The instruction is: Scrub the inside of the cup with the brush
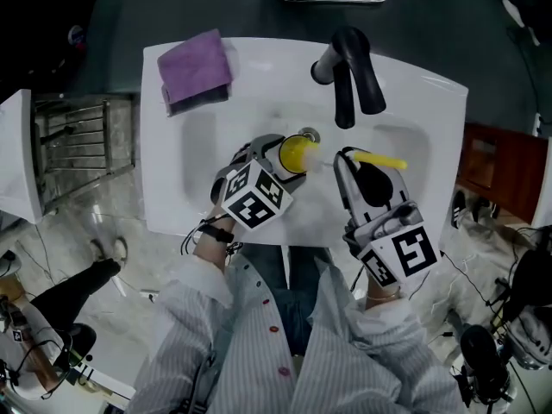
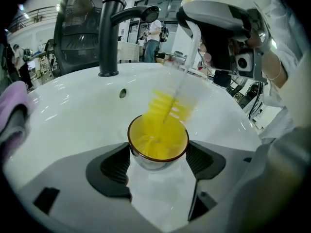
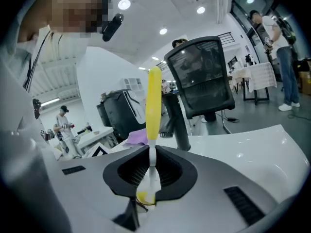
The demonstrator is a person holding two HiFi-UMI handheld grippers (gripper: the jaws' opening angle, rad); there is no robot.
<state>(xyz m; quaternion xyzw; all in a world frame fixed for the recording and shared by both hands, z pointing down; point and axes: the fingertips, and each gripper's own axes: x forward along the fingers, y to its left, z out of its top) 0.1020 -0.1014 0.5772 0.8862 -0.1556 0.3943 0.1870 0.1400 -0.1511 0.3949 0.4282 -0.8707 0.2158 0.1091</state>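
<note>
The small cup [image 2: 151, 162], yellow inside with a brown rim, is clamped between the left gripper's [image 2: 158, 160] jaws. The brush [image 2: 167, 107] (yellow bristles, white stem, yellow handle) has its head in the cup's mouth, its stem pinched by the right gripper [image 3: 151, 174].

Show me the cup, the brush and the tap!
cup [image 2: 154, 165], left gripper view, on its glass wall under the rim.
brush [image 3: 153, 103], right gripper view, on its yellow handle.
tap [image 1: 345, 89], head view, on its black spout.

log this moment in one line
scrubbing | left gripper: shut on cup | right gripper: shut on brush | bristles: in cup | over sink
</note>
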